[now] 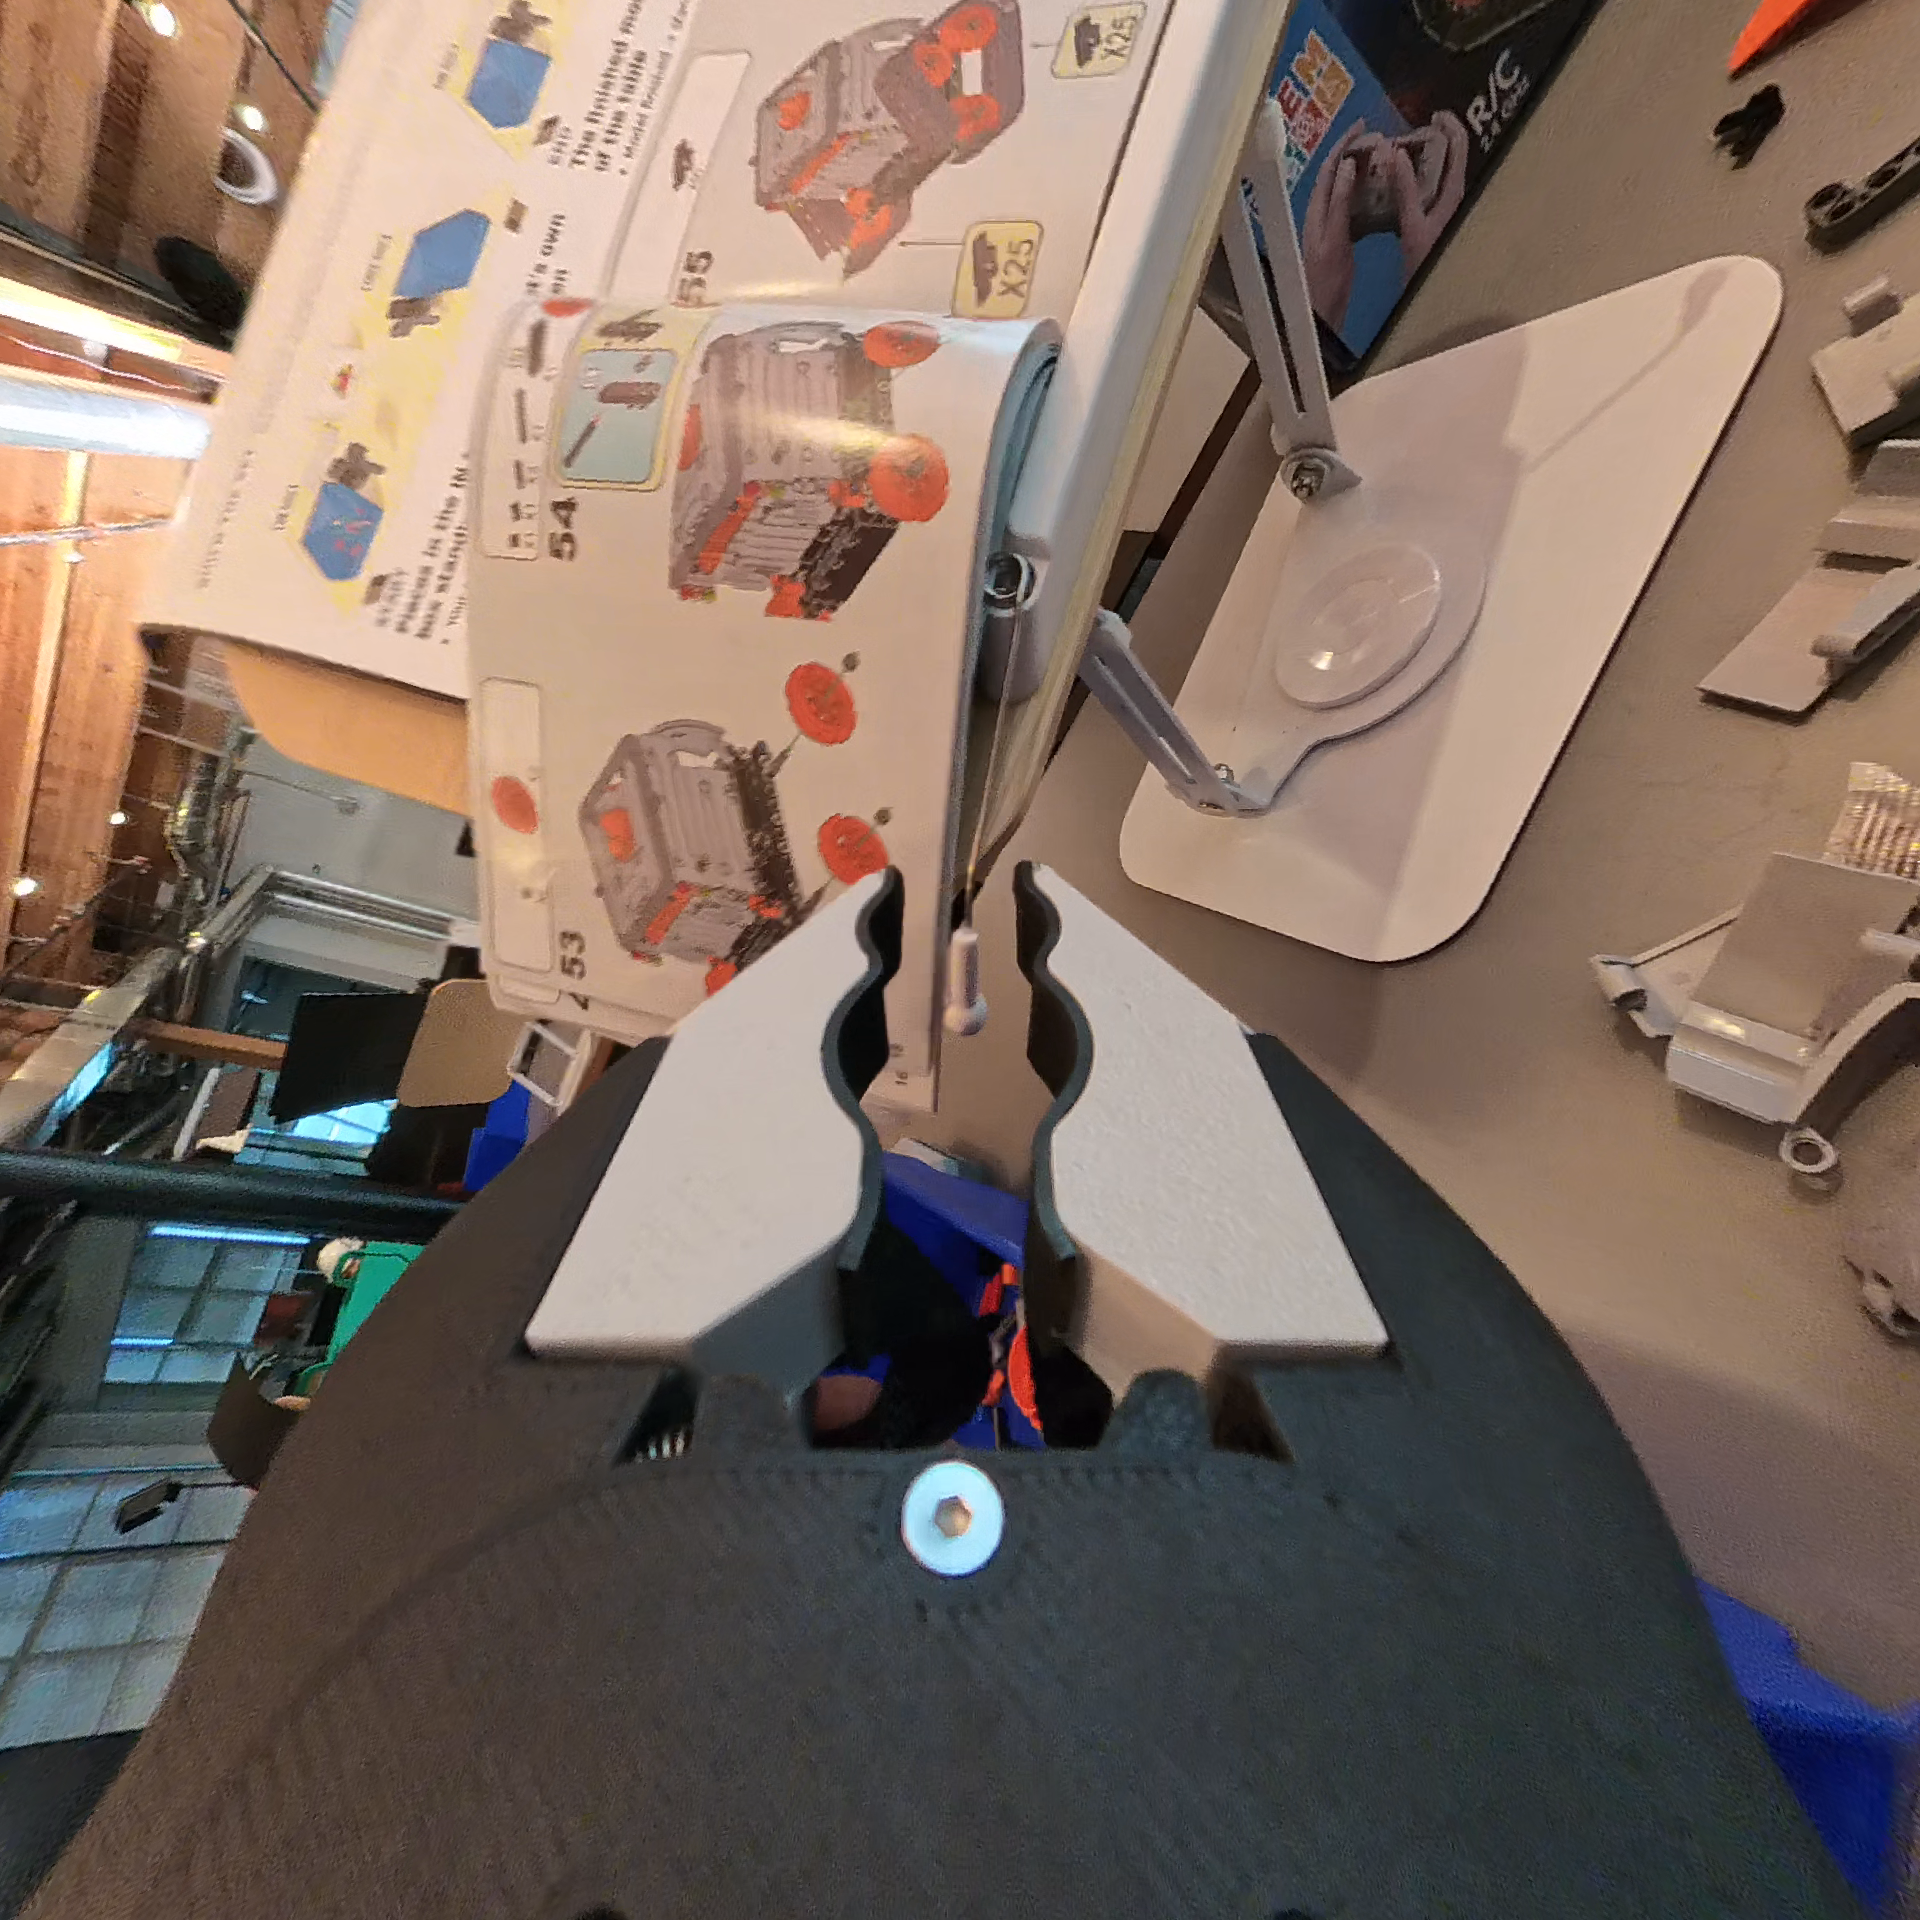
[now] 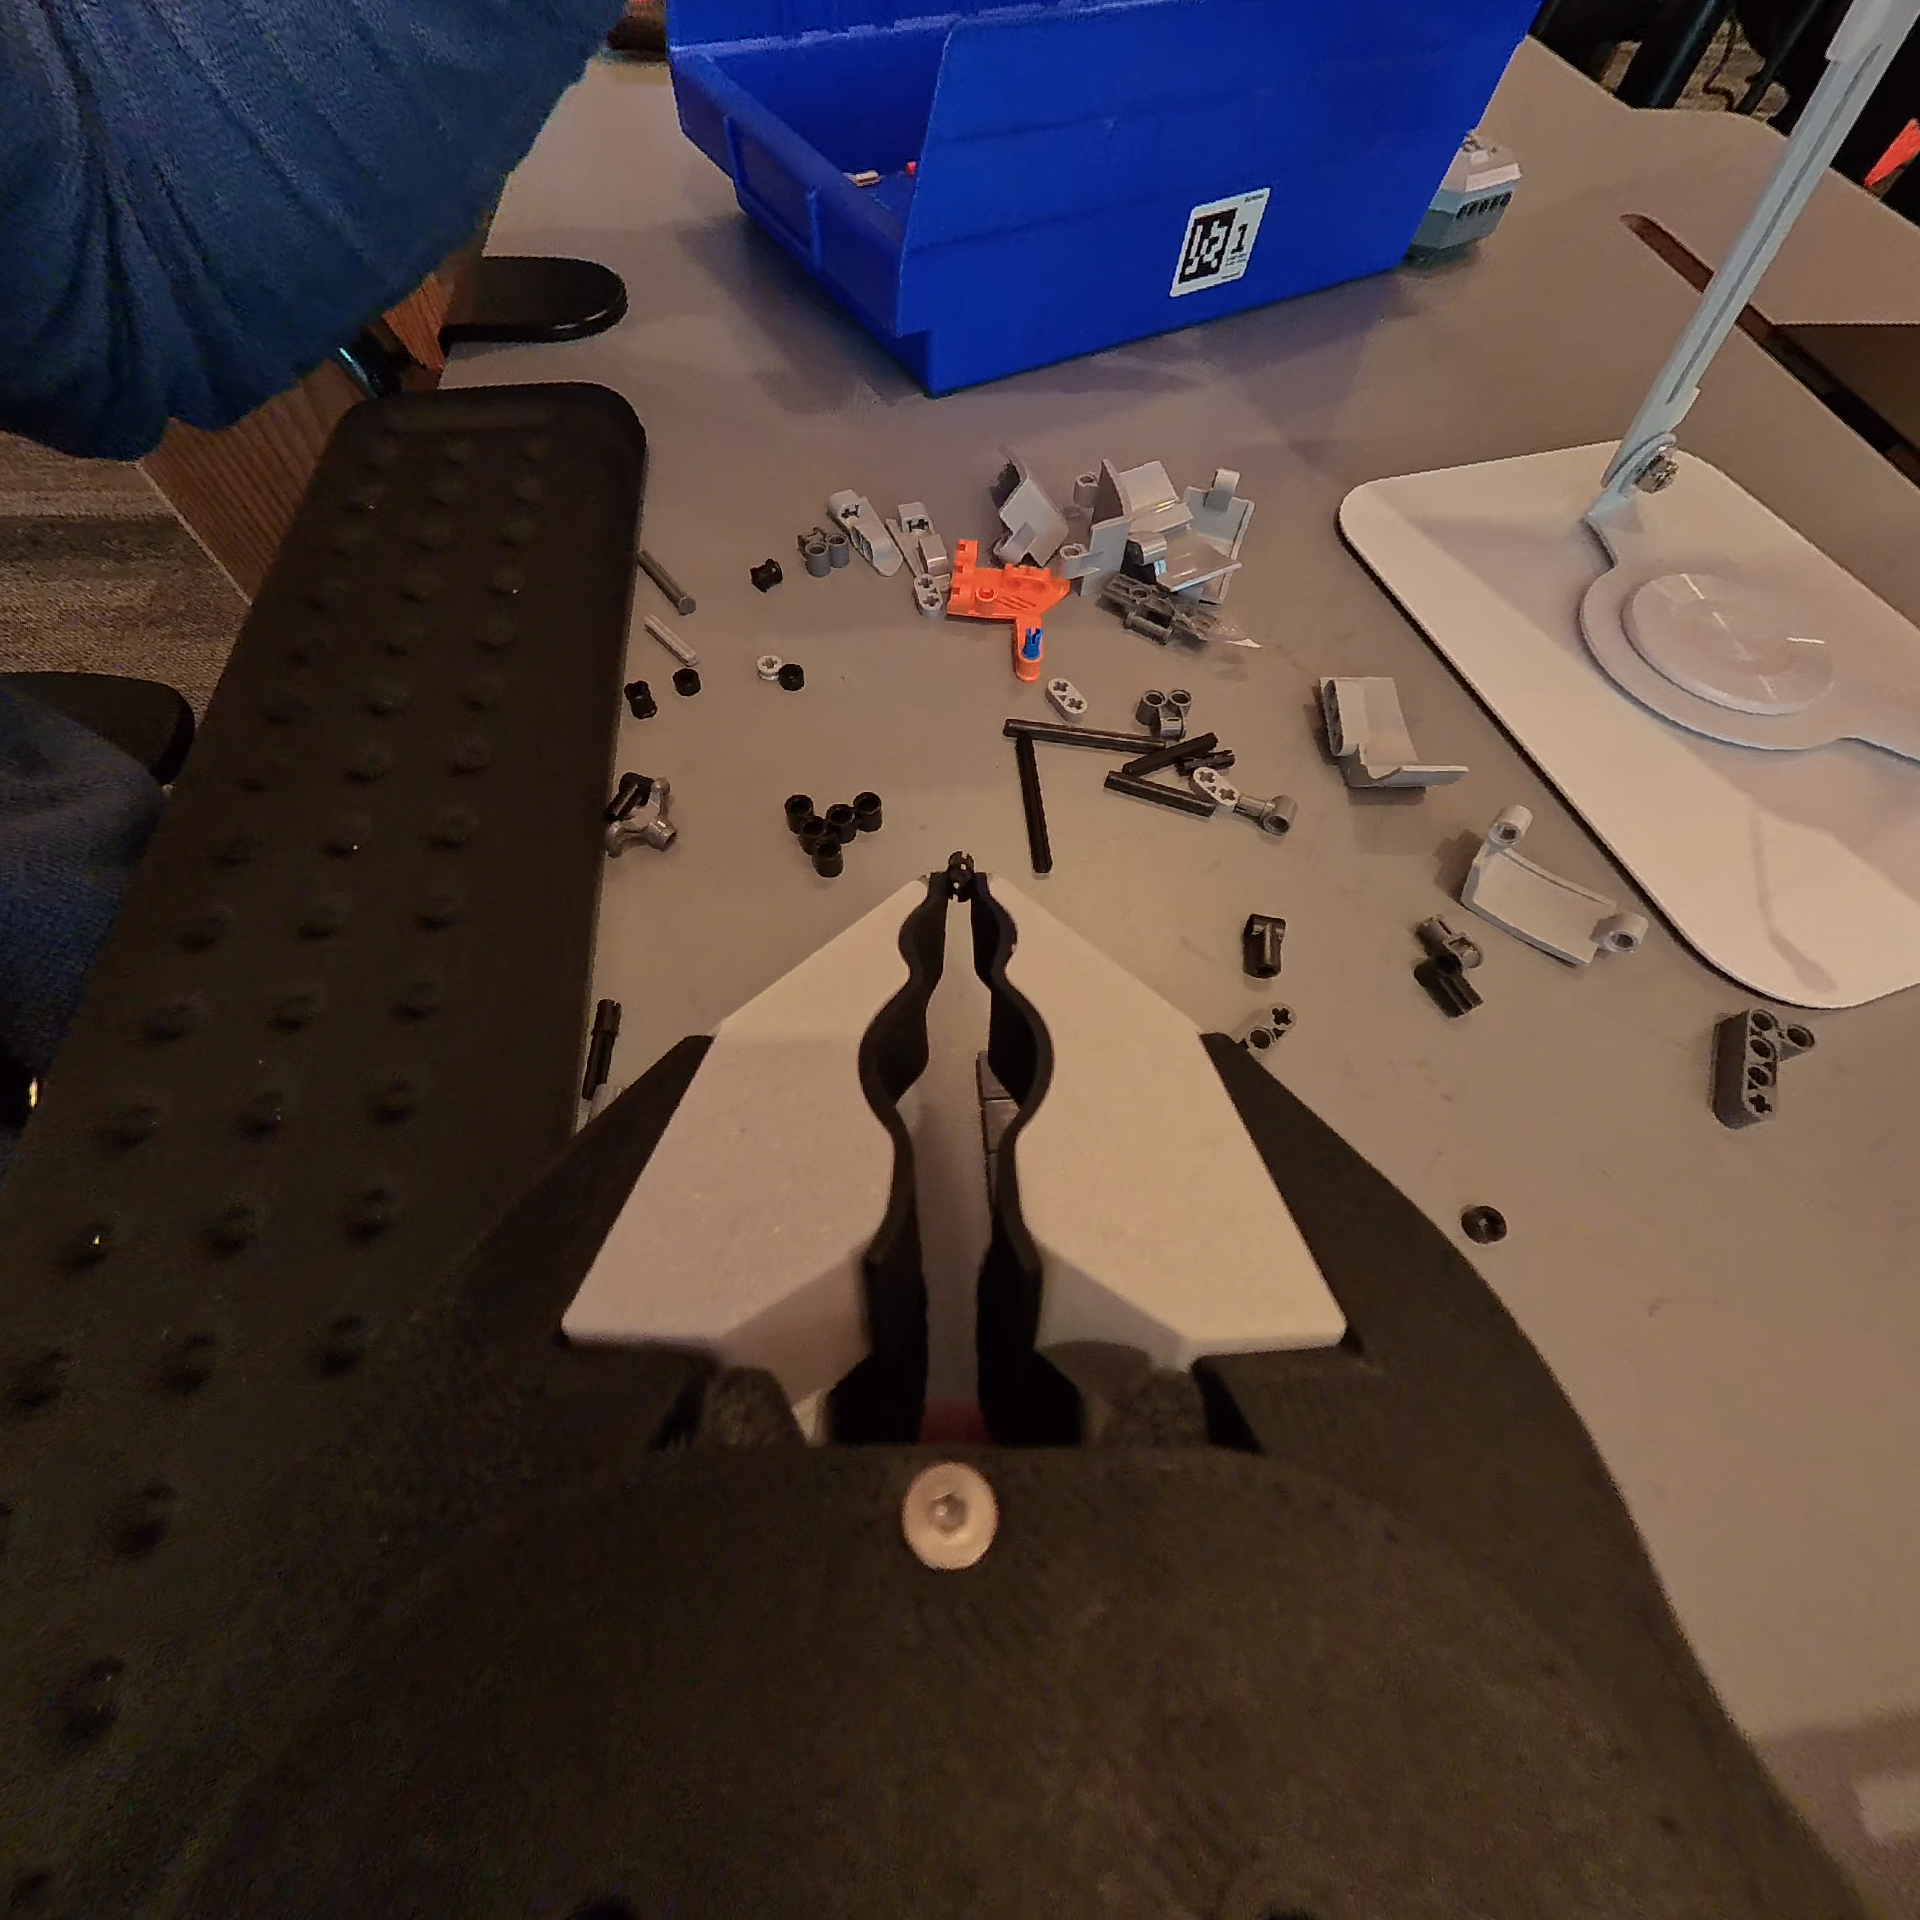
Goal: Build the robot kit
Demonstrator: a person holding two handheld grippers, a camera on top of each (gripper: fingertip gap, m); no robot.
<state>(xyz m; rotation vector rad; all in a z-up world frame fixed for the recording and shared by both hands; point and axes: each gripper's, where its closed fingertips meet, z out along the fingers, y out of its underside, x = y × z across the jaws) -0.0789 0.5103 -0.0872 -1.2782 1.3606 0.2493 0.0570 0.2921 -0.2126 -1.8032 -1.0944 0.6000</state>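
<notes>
In the left wrist view my left gripper (image 1: 958,883) is open, raised off the table at the lower edge of an instruction booklet (image 1: 727,520) propped on a white stand. A curled page's edge and the stand's thin wire page holder with a white tip (image 1: 963,987) lie in the gap between the fingers; I cannot tell if they touch. In the right wrist view my right gripper (image 2: 958,883) is shut on a small black pin (image 2: 958,864) held at the fingertips, just above the grey table (image 2: 1351,1299) near loose black bushings (image 2: 831,821) and black axles (image 2: 1034,795).
A black studded plate (image 2: 343,831) lies at the left. A blue bin (image 2: 1091,177) stands at the back. An orange piece (image 2: 1003,594) sits among grey parts (image 2: 1143,530). The stand's white base (image 2: 1558,623) is at the right, also seen in the left wrist view (image 1: 1455,623). A person's blue sleeve (image 2: 208,187) is at top left. About 30 cm separates my left fingertips from my right. My right gripper is the nearer one to the black studded plate (image 2: 343,831): about 15 cm, against 35 cm.
</notes>
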